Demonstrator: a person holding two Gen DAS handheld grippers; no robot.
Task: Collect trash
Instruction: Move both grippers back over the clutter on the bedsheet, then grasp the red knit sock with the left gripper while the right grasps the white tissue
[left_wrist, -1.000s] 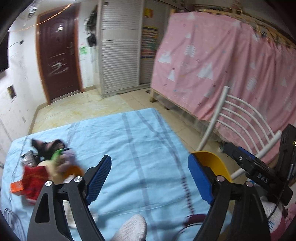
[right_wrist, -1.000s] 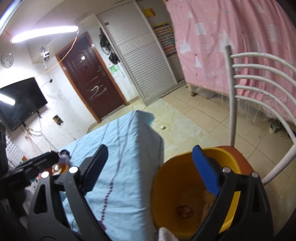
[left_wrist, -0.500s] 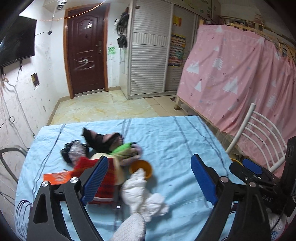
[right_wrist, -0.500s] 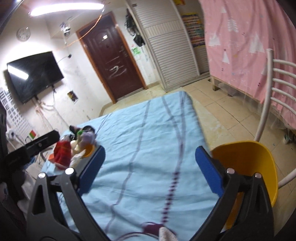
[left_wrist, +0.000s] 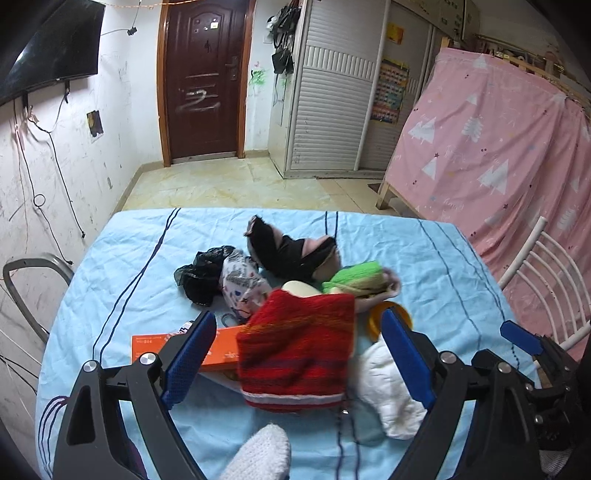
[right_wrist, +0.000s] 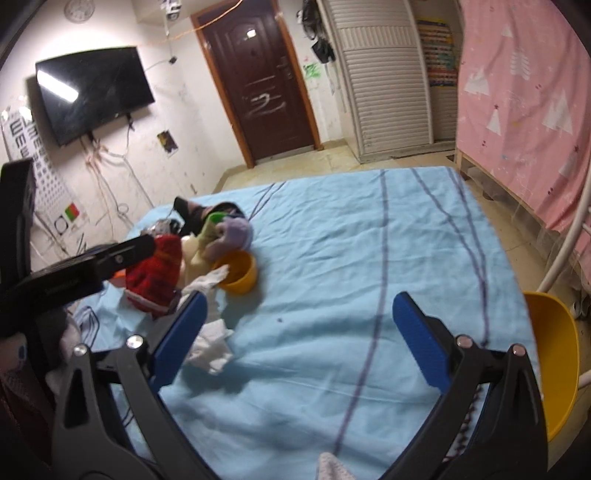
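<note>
The left wrist view shows the open, empty left gripper (left_wrist: 295, 354) over the trash pile on the desk (left_wrist: 436, 258): orange box (left_wrist: 147, 345), black bag (left_wrist: 201, 275), red knit (left_wrist: 295, 350), white tissue (left_wrist: 391, 395). Only the right wrist view shows the yellow bin (right_wrist: 554, 365) past the desk's right edge, cut off by the frame. The right gripper (right_wrist: 299, 343) is open and empty above the cloth. The box is half hidden.
</note>
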